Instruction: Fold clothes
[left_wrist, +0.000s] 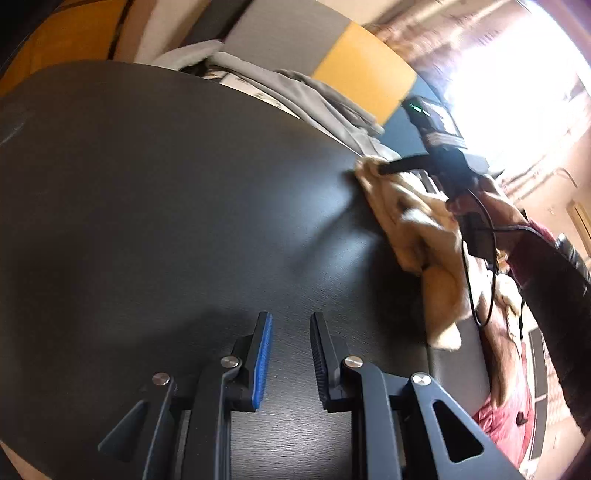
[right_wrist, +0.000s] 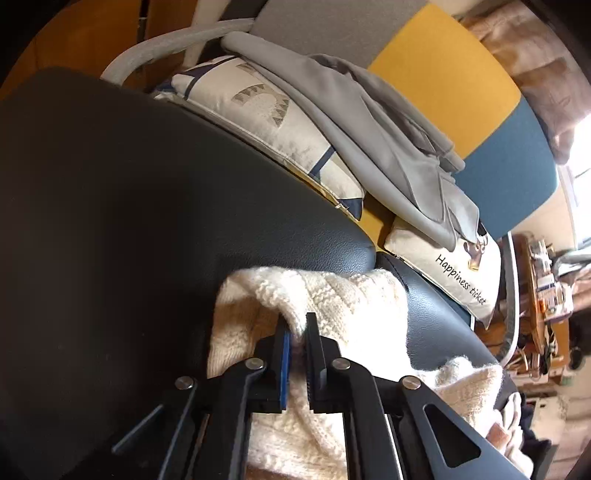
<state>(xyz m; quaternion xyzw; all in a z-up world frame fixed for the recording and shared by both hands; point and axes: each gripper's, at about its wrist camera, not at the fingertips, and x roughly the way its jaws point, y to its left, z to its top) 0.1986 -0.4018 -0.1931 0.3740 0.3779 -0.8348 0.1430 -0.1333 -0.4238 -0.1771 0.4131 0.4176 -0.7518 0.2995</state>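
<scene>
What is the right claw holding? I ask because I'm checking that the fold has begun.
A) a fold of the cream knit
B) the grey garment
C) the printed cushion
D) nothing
A: in the right wrist view the right claw is pinched on a ridge of the cream knit, while the grey garment lies untouched across the cushions behind.

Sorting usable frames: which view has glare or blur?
Left wrist view: the bright window blows out the upper right, and the cream knitted sweater is motion-blurred. Right wrist view: evenly lit and sharp on the sweater, edges bent by fisheye.
</scene>
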